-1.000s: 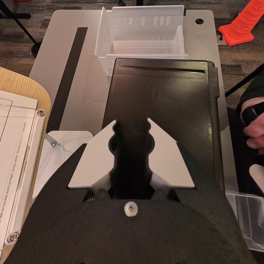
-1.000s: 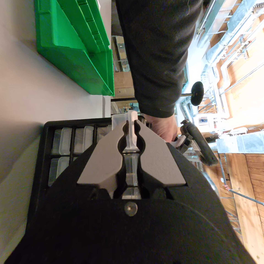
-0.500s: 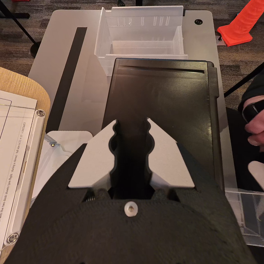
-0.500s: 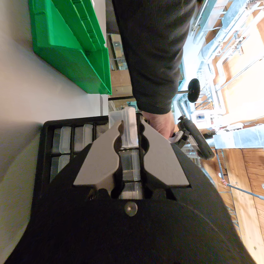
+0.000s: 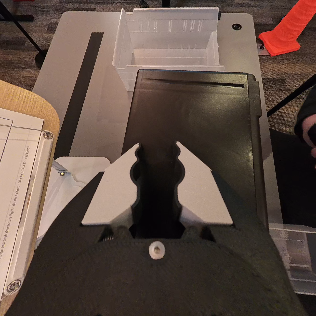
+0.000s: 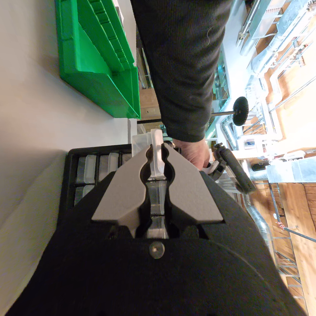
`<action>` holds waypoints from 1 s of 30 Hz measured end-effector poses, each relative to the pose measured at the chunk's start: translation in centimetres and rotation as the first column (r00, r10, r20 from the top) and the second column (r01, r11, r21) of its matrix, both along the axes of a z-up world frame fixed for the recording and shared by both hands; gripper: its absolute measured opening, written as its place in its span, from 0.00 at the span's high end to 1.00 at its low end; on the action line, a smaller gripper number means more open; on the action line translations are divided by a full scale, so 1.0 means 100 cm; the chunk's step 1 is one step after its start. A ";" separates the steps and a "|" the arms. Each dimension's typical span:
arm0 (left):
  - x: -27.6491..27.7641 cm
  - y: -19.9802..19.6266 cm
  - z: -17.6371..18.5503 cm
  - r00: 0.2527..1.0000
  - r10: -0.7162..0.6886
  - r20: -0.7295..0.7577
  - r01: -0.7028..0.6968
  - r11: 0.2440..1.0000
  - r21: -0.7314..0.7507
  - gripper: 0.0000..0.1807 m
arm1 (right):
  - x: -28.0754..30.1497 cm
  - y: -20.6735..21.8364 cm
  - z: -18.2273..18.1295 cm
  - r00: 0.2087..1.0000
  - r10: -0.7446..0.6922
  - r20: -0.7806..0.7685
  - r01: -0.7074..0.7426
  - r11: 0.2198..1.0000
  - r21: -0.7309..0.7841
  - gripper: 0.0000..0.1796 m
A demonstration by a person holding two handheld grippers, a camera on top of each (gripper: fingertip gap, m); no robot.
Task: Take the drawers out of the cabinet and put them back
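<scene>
The black cabinet lies on the grey table, seen from above in the left wrist view. My left gripper is open and empty over its top panel. In the right wrist view the cabinet front shows several clear drawers in their slots. My right gripper is shut on the handle of one clear drawer, which sticks out of the cabinet. That drawer also shows at the lower right of the left wrist view. Another clear drawer stands on the table beyond the cabinet.
A green bin lies on the table past the cabinet. A wooden board with papers and a clear holder is at the left. An orange cone lies on the carpet. A person's dark sleeve and a hand are close by.
My right gripper opened wide half a second ago and has shut again on the drawer's handle. The left gripper has stayed over the cabinet top.
</scene>
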State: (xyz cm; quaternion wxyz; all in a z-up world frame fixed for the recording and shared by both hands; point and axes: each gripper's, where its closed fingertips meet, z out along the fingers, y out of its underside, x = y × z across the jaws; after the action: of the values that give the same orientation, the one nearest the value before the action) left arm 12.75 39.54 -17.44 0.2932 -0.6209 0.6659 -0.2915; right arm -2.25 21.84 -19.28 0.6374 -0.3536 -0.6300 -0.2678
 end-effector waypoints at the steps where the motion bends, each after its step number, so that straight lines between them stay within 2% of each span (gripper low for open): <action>1: 0.000 0.000 0.000 1.000 0.000 0.000 0.000 1.000 -0.001 0.80 | -0.001 -0.004 0.000 1.000 0.005 0.000 -0.005 1.000 0.000 0.96; 9: 0.000 0.000 0.000 1.000 0.000 0.000 0.000 1.000 0.000 0.80 | -0.004 -0.029 0.013 0.999 0.025 -0.020 -0.025 1.000 0.001 0.97; 15: 0.000 0.000 0.000 1.000 0.000 0.001 0.000 1.000 0.000 0.80 | -0.003 -0.032 0.008 1.000 0.012 0.007 -0.012 1.000 0.006 0.97; 20: 0.000 0.000 0.000 1.000 -0.001 0.001 0.001 1.000 -0.001 0.80 | -0.019 -0.047 0.000 0.998 0.058 0.027 -0.059 0.998 0.025 0.99; 25: 0.000 0.000 0.000 1.000 -0.001 0.002 0.001 1.000 0.006 0.81 | -0.019 -0.042 0.005 0.998 0.066 0.000 -0.066 0.997 -0.029 1.00; 30: 0.000 0.000 0.000 1.000 -0.002 0.002 0.002 1.000 0.002 0.81 | 0.015 -0.042 0.020 0.999 0.038 -0.038 -0.042 0.992 -0.122 1.00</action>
State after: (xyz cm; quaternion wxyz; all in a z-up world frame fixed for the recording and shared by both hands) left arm 12.71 39.50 -17.43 0.2941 -0.6198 0.6665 -0.2917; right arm -0.77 17.63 -17.26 0.6309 -0.3840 -0.6408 -0.2095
